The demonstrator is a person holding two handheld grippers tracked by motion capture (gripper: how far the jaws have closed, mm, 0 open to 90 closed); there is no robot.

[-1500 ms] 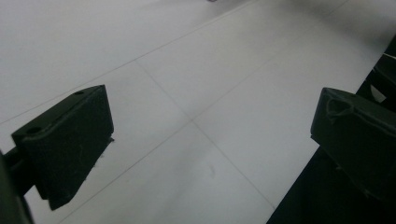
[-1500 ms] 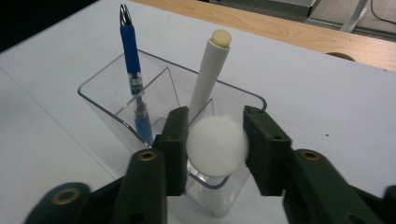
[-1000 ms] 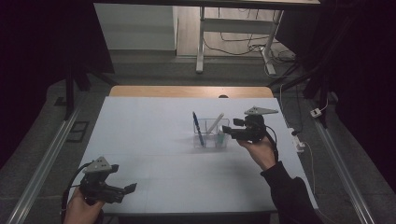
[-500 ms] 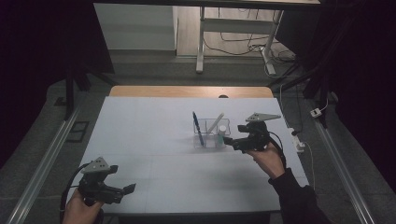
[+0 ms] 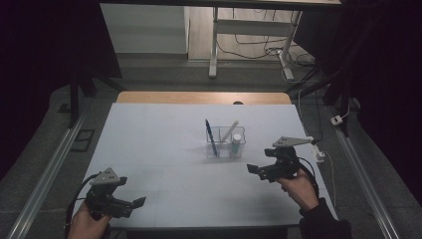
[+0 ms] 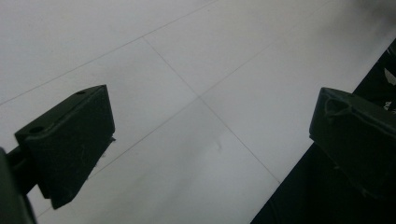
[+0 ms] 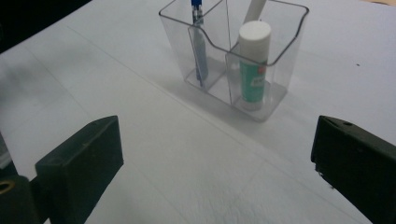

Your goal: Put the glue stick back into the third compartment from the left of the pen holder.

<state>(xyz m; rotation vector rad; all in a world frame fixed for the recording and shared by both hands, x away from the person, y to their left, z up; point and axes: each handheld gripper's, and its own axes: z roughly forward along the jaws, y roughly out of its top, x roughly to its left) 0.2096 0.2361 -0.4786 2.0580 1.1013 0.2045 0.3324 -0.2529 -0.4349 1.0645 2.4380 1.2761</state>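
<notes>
High view: right gripper has pulled back from the clear organizer toward the near-right part of the table; a sec ago it was right at the organizer's right side, now well clear of it. Its jaws have just been opening and stand wide, nothing btwn them. Left gripper hasn't shifted, sits at the near-left corner, jaws apart, holding nothing; left gripper view has just bare white table surface btwn the two black jaws.

Organizer stands upright on the white sheet, a bit right of centre, unmoved vs earlier frames. Right gripper view: it's a see-through plastic box w/ inner dividers and rounded corners. In the compartment nearest the camera stands a glue stick, white cap up, green-teal label, upright. Compartment to the left in that view holds a blue pen, leaning slightly. A white stick-like item leans out of the back section, top cut off by the frame; can't tell what it is. In the high view it tilts to the upper right.
</notes>
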